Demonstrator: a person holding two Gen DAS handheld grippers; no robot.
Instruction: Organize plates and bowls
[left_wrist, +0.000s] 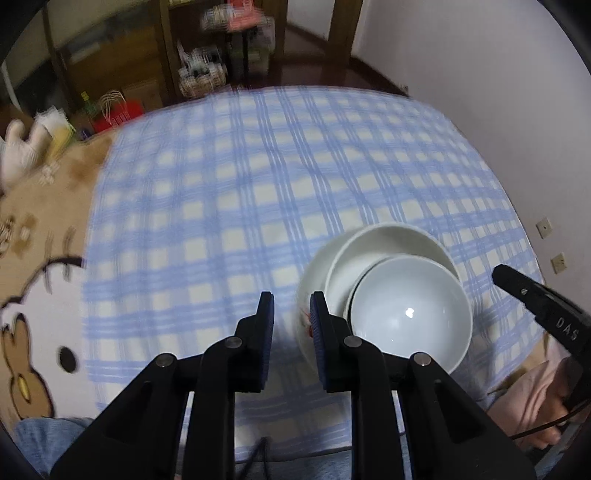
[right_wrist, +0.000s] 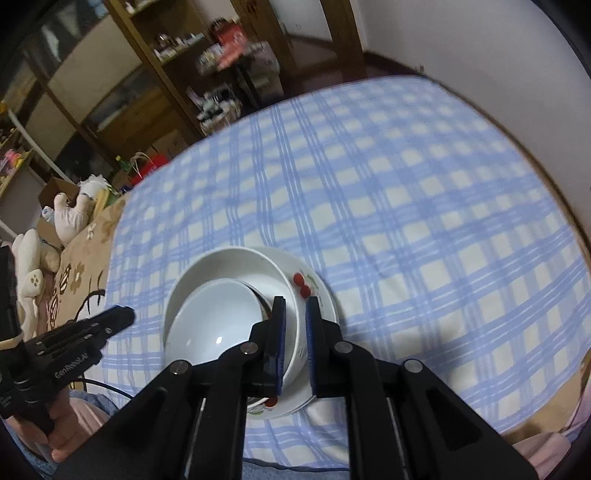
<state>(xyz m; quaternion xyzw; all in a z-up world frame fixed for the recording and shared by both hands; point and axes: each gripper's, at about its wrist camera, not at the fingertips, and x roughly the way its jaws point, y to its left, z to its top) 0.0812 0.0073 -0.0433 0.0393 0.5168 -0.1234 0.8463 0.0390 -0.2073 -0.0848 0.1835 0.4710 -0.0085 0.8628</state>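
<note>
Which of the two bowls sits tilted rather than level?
The smaller inner bowl. It leans inside the larger bowl, one edge riding up the larger bowl's wall. The larger bowl sits level on the cherry plate.

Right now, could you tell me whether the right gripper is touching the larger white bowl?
Touching: in the right wrist view the right gripper straddles the larger white bowl's wall, both pads pressed against it, one inside and one outside.

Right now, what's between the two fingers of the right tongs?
In the right wrist view, the right tongs straddle the wall of the big white bowl. A smaller bowl sits tilted inside it, on the cherry plate.
</note>
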